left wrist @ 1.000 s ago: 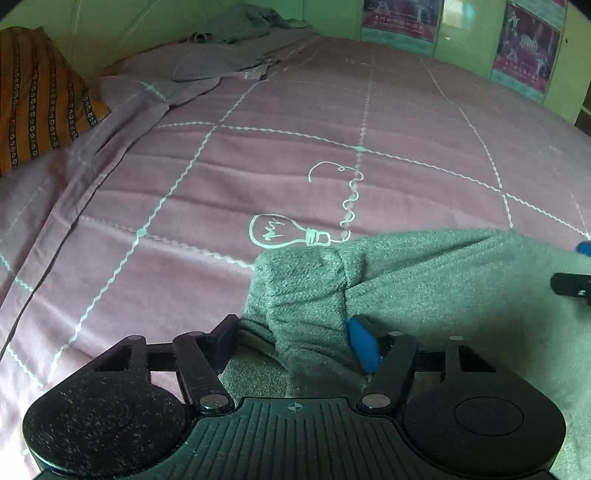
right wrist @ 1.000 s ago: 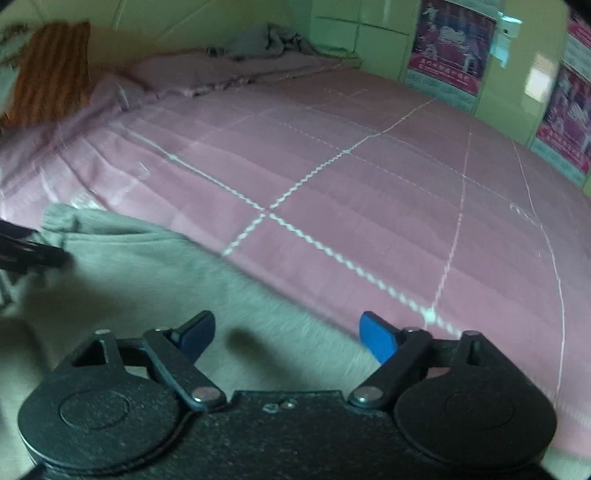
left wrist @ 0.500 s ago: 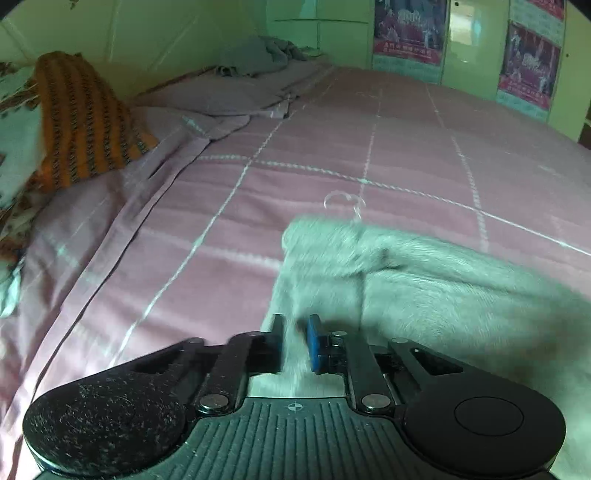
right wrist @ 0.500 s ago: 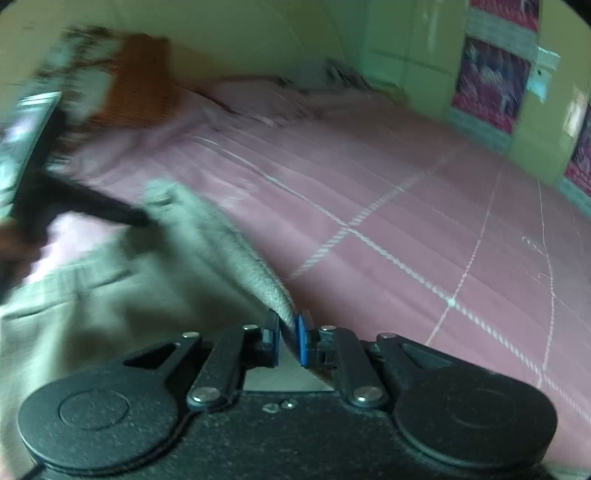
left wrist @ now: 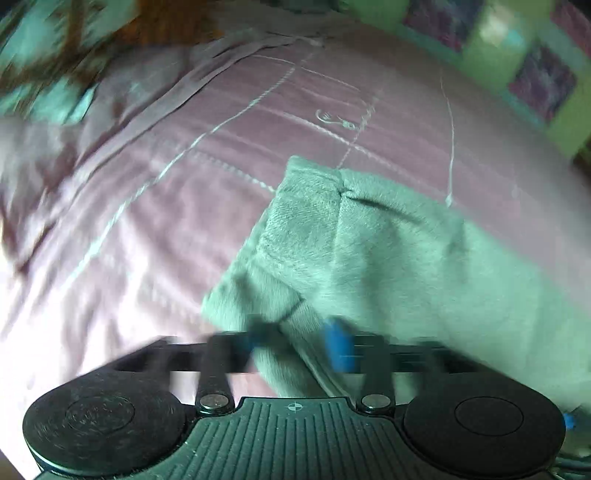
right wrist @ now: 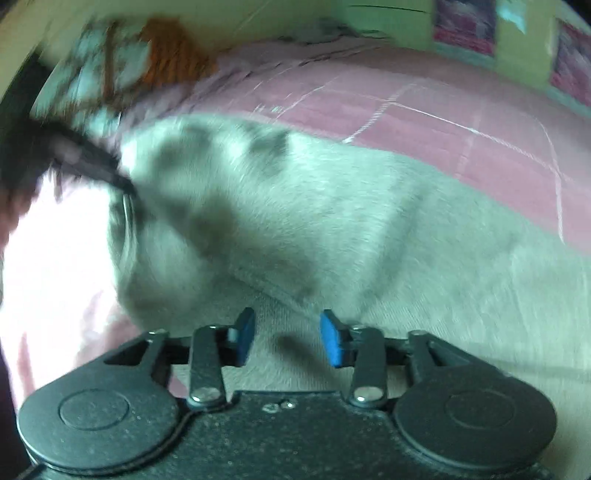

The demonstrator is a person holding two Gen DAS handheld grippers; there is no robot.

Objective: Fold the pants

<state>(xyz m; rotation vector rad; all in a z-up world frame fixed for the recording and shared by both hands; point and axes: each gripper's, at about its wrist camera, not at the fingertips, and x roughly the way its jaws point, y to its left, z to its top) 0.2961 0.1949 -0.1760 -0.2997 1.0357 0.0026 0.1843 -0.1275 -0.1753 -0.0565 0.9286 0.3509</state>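
Pants (left wrist: 388, 251) on bed (left wrist: 184, 206), fold laid. Left gripper (left wrist: 301, 343) and right gripper (right wrist: 288, 338) opening, cloth between jaws. Risk: pad snags cloth, undoing fold.

One pair of grey pants (left wrist: 388, 258) lies on one pink bedsheet (left wrist: 184, 206). Two handheld grippers are in view: one left gripper (left wrist: 297, 341) and one right gripper (right wrist: 287, 338), each with two blue-padded fingers. One orange patterned pillow (right wrist: 173, 55) sits at the far end of the bed. Two posters (right wrist: 465, 22) hang on the green wall in the right wrist view. One light-bulb drawing (left wrist: 334, 119) shows on the sheet.
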